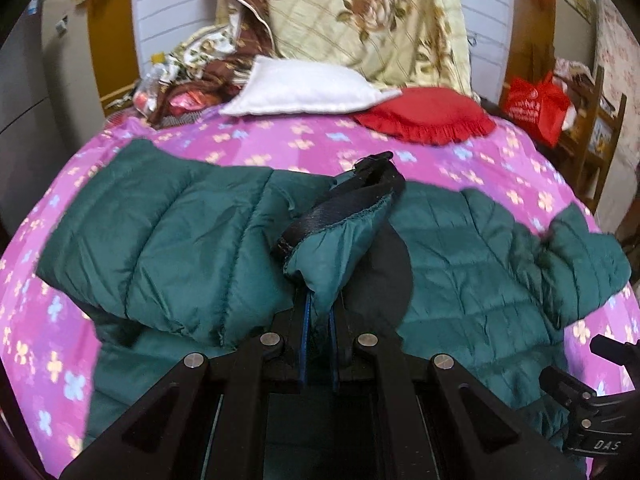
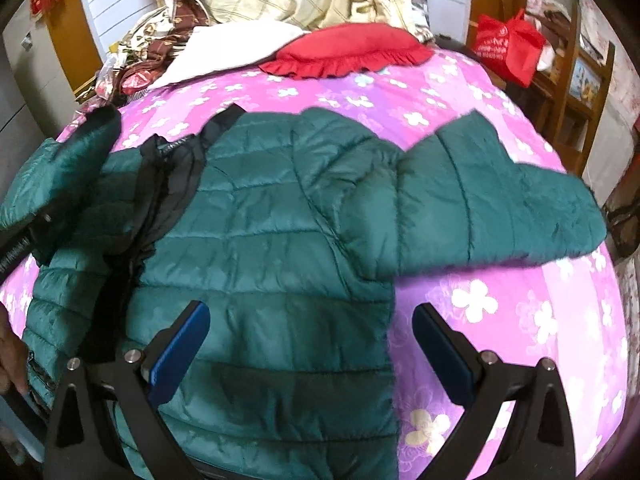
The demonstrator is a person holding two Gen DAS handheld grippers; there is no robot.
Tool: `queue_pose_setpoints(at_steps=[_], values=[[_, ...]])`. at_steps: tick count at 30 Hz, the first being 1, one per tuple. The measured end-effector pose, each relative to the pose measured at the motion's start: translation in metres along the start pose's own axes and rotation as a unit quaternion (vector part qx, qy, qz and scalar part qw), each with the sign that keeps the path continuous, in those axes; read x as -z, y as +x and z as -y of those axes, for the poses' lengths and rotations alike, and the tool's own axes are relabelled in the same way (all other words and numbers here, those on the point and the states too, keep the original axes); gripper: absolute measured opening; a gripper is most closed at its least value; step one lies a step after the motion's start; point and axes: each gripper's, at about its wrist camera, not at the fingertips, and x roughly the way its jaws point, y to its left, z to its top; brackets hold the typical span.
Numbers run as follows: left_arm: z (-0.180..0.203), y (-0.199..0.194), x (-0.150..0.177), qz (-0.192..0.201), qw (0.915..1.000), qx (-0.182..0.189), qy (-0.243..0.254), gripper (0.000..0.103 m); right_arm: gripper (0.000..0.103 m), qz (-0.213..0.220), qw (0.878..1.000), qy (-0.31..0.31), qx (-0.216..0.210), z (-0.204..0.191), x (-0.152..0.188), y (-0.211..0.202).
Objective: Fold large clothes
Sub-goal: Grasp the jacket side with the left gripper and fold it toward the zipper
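on the pink flowered bedsheet lies a dark green quilted puffer jacket. left gripper pinches its black-trimmed cuff. right gripper hangs apart above it.

Green quilted jacket lies spread, front up — one sleeve outstretched.

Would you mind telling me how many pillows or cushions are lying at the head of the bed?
2: a white pillow toward the left, and a red frilled cushion to its right, its edge slightly under the pillow's corner. More may be hidden under the floral bedding behind.
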Motion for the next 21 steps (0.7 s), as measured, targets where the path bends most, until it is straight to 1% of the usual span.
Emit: queue_pose_setpoints(at_steps=[3,7,10,15,19,21], values=[[0.010,0.011,0.009,-0.018,0.9998,0.006,0.007,0.000,0.103,-0.013,1.000,0.009,0.000,0.005,0.004,0.008],[0.019,0.023,0.019,-0.035,0.9993,0.008,0.011,0.000,0.103,-0.015,1.000,0.009,0.005,0.008,0.010,0.008],[0.024,0.024,0.023,-0.031,0.9993,0.002,0.018,0.000,0.103,-0.014,1.000,0.013,0.012,0.014,0.011,0.006],[0.030,0.024,0.026,-0.038,0.9986,0.019,0.032,0.000,0.103,-0.014,0.999,0.032,0.020,0.031,0.014,-0.001],[0.033,0.009,0.024,-0.038,0.9971,0.041,0.051,0.020,0.103,-0.012,0.999,0.045,0.024,0.042,0.017,-0.007],[0.031,-0.006,0.022,-0.029,0.9971,0.050,0.050,0.026,0.103,-0.010,0.998,0.053,0.020,0.045,0.017,-0.009]])
